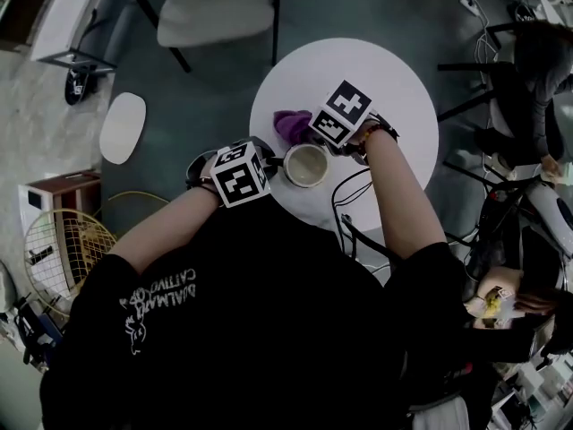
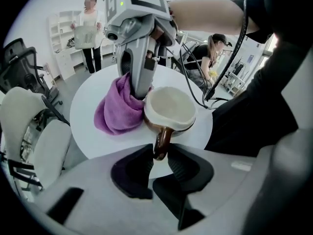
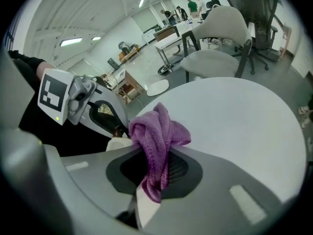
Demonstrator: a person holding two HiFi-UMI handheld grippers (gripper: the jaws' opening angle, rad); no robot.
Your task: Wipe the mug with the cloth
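Note:
A cream mug point(image 1: 306, 165) with a brown outside stands upright on the round white table point(image 1: 403, 88). My left gripper point(image 2: 159, 153) is shut on the mug's brown handle point(image 2: 161, 141), which sits between its dark pads. The purple cloth point(image 3: 159, 131) hangs bunched in my right gripper point(image 3: 154, 168), which is shut on it. In the left gripper view, the right gripper point(image 2: 139, 89) holds the cloth point(image 2: 117, 111) against the far left side of the mug point(image 2: 168, 106). From the head view the cloth point(image 1: 291, 125) lies just behind the mug.
Black cables point(image 1: 345, 195) trail over the table's near edge. A pale chair point(image 1: 215, 7) stands beyond the table and a white oval stool point(image 1: 123, 125) to its left. A racket point(image 1: 63, 245) lies on the floor at left. A person point(image 1: 537, 79) sits at right.

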